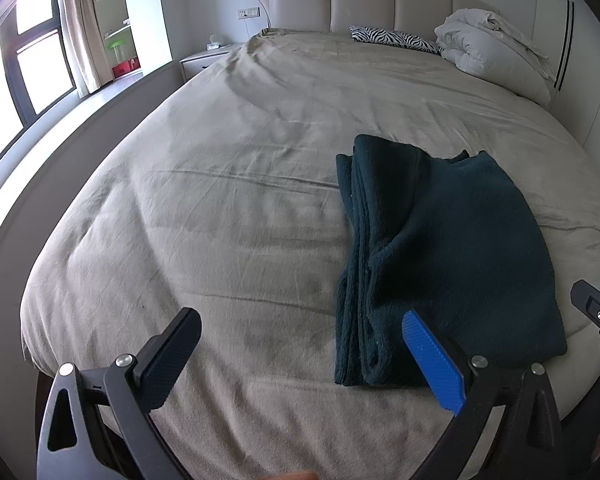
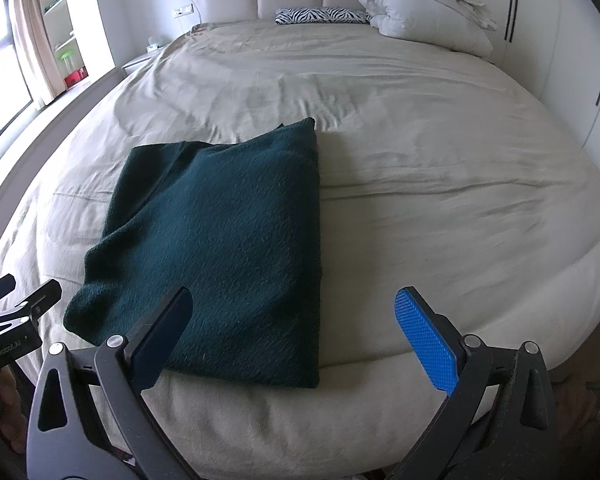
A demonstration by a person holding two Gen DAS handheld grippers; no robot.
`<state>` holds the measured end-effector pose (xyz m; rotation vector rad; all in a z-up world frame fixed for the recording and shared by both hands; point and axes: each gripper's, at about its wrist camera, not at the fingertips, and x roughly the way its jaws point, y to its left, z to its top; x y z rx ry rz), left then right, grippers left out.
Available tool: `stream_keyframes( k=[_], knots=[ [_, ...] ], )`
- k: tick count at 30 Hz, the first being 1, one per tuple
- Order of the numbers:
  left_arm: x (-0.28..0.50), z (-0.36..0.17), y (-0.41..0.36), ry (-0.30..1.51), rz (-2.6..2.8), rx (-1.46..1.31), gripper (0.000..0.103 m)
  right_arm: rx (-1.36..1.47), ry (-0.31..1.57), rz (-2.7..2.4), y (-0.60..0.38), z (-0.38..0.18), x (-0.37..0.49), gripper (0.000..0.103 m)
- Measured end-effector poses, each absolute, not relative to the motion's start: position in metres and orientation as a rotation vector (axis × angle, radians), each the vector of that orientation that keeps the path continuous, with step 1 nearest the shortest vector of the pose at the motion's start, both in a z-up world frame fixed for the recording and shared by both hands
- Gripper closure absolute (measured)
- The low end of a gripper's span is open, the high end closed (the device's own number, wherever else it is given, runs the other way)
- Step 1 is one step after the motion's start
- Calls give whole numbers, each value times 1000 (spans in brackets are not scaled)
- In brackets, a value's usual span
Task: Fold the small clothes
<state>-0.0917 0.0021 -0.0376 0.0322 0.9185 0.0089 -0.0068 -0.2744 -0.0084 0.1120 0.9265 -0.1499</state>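
Dark green fuzzy knit garment (image 2: 216,240), folded into a rough rectangle with stacked edges at its left, lies on wrinkled beige bedsheet (image 1: 180,220) near the foot. Left gripper (image 1: 300,356) and right gripper (image 2: 294,332): jaws apart, empty, hovering just short of its near edge.

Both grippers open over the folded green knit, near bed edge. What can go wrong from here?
1. The dark green folded knit garment lies close to the beige bed sheet's near edge; a nudge may slide it off.
2. Its stacked layers look loose on the left; the left gripper might pinch only some.
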Motion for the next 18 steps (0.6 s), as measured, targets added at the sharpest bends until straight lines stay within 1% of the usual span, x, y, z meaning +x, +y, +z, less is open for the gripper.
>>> stream_keyframes(
  k=[18],
  knots=[
    [-95, -41, 2, 925, 7, 36, 0, 112, 930, -150, -272, -10, -7, 0]
  ],
)
